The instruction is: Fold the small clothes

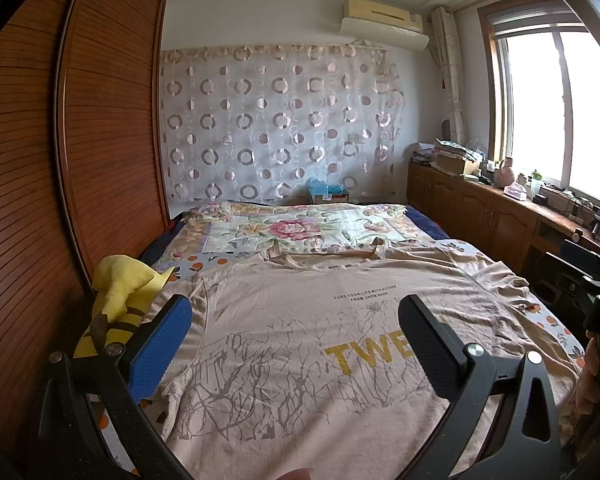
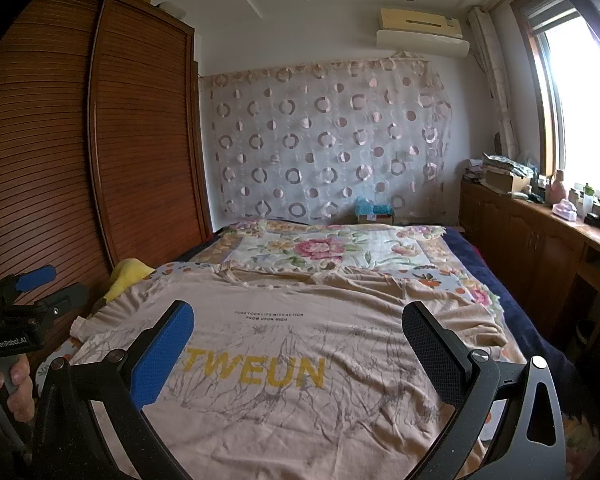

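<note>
A beige T-shirt [image 1: 300, 320] [image 2: 300, 340] with yellow letters and a grey branch print lies spread flat on the bed, front up, collar toward the far wall. My left gripper [image 1: 296, 320] hovers open above its left half, nothing between the blue and black pads. My right gripper [image 2: 298, 328] hangs open over the print, also holding nothing. The right sleeve [image 2: 468, 320] is rumpled. In the right wrist view, the left gripper [image 2: 36, 280] shows at the left edge in a person's hand [image 2: 16, 384].
A yellow plush toy [image 1: 120, 304] lies at the bed's left edge beside the wooden wardrobe [image 1: 60, 160]. A floral blanket [image 1: 296, 228] covers the far half of the bed. A low wooden cabinet [image 2: 540, 240] with clutter runs under the window on the right.
</note>
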### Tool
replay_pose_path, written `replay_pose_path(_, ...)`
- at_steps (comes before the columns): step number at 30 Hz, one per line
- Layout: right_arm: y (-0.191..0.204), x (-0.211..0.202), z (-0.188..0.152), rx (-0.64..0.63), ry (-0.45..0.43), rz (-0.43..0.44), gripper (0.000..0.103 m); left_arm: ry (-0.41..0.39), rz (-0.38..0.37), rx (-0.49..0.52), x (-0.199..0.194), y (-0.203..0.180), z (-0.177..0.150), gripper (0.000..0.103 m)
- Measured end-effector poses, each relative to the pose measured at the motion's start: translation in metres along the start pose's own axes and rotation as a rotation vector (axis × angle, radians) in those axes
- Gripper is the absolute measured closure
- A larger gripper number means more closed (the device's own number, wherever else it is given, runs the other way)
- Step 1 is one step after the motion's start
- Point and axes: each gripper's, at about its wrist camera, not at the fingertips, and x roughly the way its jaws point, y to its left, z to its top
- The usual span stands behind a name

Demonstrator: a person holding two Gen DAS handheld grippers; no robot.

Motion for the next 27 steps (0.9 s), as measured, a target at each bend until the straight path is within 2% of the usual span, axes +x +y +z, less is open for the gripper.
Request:
replay_pose_path(11,0.001,0.008,-0.004,-0.003,0.014,0.003,0.000,0.029,0.010,-0.006,-0.001,0.007,0.004,0.000)
replay_pose_path(27,0.021,0.031,0.007,-0.075,0.039,0.068,0.000,0.121,0.087,-0.028,0.029,0.061,-0.021,0.000)
